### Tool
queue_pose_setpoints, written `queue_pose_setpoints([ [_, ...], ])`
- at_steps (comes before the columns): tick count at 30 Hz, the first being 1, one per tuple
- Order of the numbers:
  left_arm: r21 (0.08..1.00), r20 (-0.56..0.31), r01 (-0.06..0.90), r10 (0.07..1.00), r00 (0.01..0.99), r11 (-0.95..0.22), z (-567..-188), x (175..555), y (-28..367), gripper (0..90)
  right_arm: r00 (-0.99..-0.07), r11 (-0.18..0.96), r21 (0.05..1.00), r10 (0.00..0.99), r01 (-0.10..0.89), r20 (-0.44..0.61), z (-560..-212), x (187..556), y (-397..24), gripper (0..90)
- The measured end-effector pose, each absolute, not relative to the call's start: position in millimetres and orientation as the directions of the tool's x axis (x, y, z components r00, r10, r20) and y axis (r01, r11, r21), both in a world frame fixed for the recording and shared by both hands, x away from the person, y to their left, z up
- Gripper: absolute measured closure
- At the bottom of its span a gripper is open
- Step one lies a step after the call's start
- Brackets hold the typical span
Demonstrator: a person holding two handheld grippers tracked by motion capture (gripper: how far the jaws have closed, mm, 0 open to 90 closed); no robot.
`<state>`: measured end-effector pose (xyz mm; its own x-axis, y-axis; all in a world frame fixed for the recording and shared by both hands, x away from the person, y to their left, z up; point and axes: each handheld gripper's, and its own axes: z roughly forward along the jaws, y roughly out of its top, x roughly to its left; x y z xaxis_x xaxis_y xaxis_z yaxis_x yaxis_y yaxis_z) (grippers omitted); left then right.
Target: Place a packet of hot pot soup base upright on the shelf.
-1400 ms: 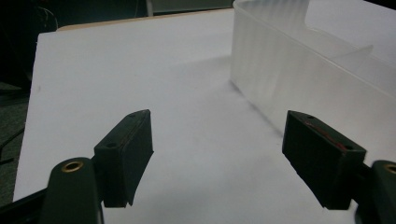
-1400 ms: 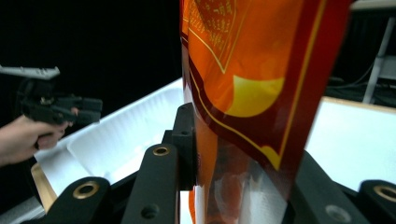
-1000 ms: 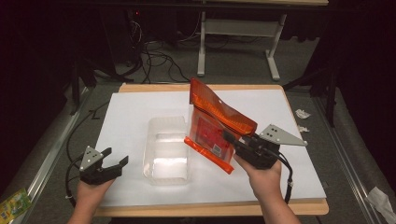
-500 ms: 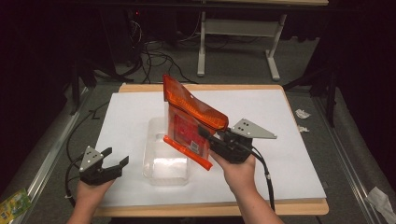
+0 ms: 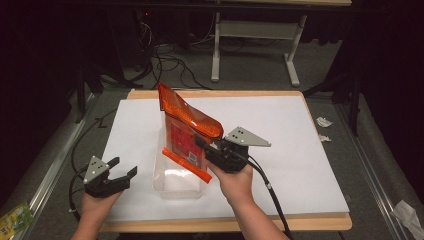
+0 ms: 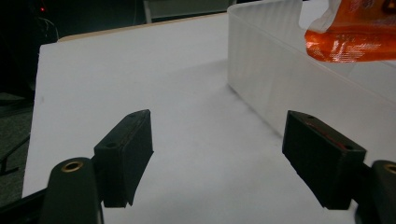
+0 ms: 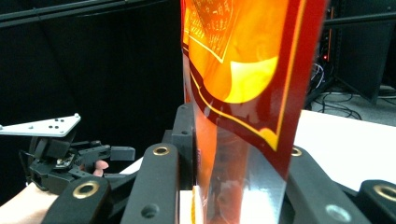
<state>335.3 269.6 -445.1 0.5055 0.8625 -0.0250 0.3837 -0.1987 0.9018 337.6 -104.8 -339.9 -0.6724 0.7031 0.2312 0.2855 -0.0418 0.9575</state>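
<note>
An orange and red snack bag [image 5: 186,135] hangs upright over a clear plastic bin [image 5: 176,175] in the middle of the white table. My right gripper [image 5: 202,146] is shut on the bag's right edge, and the bag [image 7: 243,93] rises between its jaws in the right gripper view. The bag's lower corner [image 6: 350,39] hovers above the bin's frosted wall [image 6: 280,79] in the left gripper view. My left gripper [image 5: 122,171] rests open near the table's front left, a short way left of the bin. The left gripper [image 6: 219,158] has nothing between its jaws.
The white sheet [image 5: 280,130] covers a wooden table, with bare surface right of and behind the bin. A desk frame [image 5: 255,45] and cables [image 5: 165,60] stand on the floor beyond. Paper scraps [image 5: 324,129] lie off the right side. A green packet [image 5: 15,217] lies on the floor at front left.
My right gripper has carried the bag leftward, from right of the bin to above it. The left gripper has stayed in place, open.
</note>
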Motion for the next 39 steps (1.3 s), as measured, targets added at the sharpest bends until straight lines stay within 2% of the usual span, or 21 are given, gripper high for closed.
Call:
queue_pose_setpoints([
  [6, 0.911, -0.049, 0.376, 0.858, 0.511, -0.172, -441.6, 334.5, 270.7, 25.2, -0.666, -0.038, 0.956, 0.709, 0.292, 0.232, -345.5, 342.5, -97.4, 72.6],
  [39, 0.907, -0.036, 0.376, 0.857, 0.514, -0.187, -443.5, 334.0, 273.2, 25.5, -0.632, -0.002, 0.936, 0.737, 0.353, 0.24, -378.4, 354.6, -74.5, 72.5],
])
